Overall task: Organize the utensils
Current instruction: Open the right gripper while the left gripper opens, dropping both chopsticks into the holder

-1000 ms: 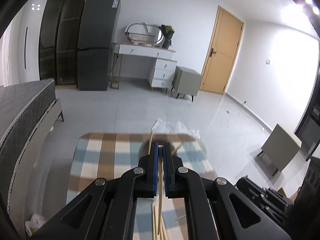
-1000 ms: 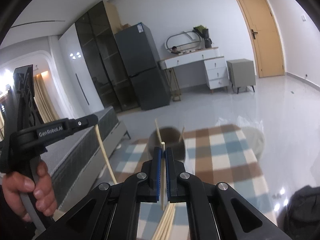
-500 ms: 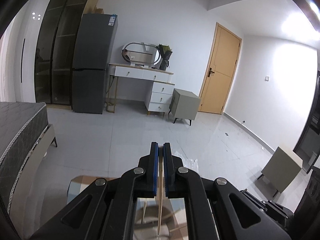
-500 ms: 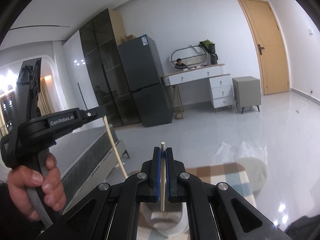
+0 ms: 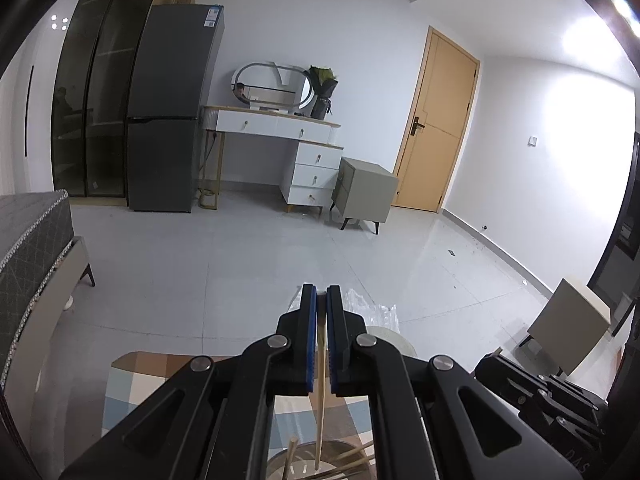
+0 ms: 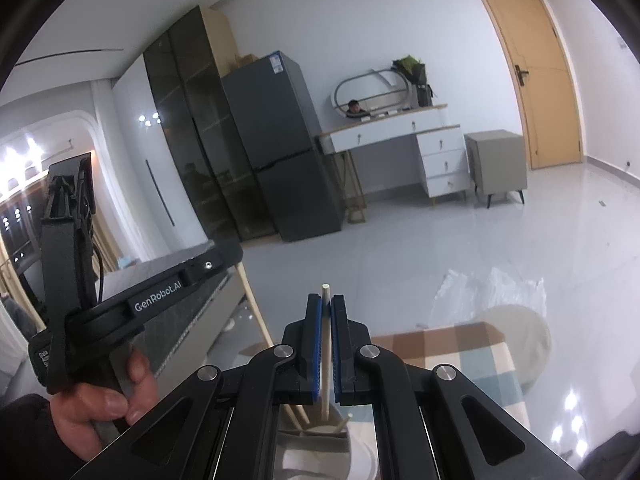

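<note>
Right now both tools are clamped, each on one chopstick. Left tool [image 5: 322, 300], black with blue pads, pinches a pale wooden chopstick [image 5: 321, 392] that hangs down between the fingers; its lower end sits inside a round metal holder [image 5: 304, 460] at the bottom edge of the left wrist view. More wooden chopsticks [image 5: 354, 458] lean inside that holder.

Right tool [image 6: 326, 312], same black build, grips a second light wooden chopstick [image 6: 326, 344] held upright, its blunt top poking just above the fingertips, lower end reaching down into a grey cylindrical cup [image 6: 320, 444], likely the same holder, cannot tell for sure. A couple of other sticks [image 6: 298, 416] rest tilted in that cup.

In the right wrist view the left hand [image 6: 92, 404] wraps the handle of the left unit, marked GenRobot.AI, with its chopstick angling down toward the cup.

Holder stands on a table with a checked brown, blue and cream cloth [image 6: 460, 352]. Crumpled clear plastic wrap [image 6: 492, 288] lies beyond the table's far edge. Background: dark grey fridge [image 5: 168, 112], white dresser with oval mirror [image 5: 288, 136], tan door [image 5: 436, 124].
</note>
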The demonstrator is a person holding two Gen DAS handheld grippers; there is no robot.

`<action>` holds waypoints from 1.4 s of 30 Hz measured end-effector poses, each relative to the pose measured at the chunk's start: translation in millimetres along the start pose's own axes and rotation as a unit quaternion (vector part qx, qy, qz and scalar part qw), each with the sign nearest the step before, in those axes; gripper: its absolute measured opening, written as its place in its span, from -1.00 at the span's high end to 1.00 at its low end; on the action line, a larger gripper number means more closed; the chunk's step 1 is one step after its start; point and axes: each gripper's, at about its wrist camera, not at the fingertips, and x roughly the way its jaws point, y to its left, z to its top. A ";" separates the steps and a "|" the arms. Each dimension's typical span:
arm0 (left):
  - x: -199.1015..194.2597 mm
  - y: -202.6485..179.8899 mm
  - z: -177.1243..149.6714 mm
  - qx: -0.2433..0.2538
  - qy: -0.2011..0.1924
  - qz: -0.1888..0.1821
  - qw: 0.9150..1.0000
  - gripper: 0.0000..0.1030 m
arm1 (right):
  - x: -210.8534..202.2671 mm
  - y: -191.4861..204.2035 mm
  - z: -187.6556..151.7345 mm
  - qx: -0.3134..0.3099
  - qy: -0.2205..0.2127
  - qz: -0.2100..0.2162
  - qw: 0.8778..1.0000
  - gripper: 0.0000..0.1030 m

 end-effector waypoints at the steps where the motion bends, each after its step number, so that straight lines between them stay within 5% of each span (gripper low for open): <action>1: 2.0 0.6 -0.6 -0.001 0.002 0.000 1.000 0.99 | 3.0 -1.6 -2.1 0.002 0.003 0.000 1.000 0.93; 20: 7.5 -7.6 -5.4 0.017 0.066 -0.033 0.997 0.99 | 25.5 6.8 -28.6 -0.001 0.069 0.006 0.998 0.85; 24: 8.6 -1.4 -13.2 0.014 0.122 -0.039 0.992 0.98 | 18.9 1.4 -35.8 0.013 0.075 0.004 0.997 0.49; 27: 1.2 3.0 -15.3 0.004 0.139 -0.024 0.990 0.97 | 4.5 -3.0 -42.4 0.026 0.070 0.001 0.997 0.44; 30: -14.4 5.1 -15.2 -0.006 0.146 0.005 0.989 0.63 | -15.5 -6.5 -49.4 0.032 0.065 -0.009 0.997 0.29; 32: -25.9 5.6 -16.7 -0.008 0.142 0.033 0.989 0.03 | -25.8 -7.1 -52.8 0.034 0.065 -0.015 0.997 0.15; 42: -96.2 -14.5 -27.0 -0.003 0.099 0.080 0.992 -0.43 | -84.3 12.8 -63.3 0.008 0.031 -0.028 0.999 -0.39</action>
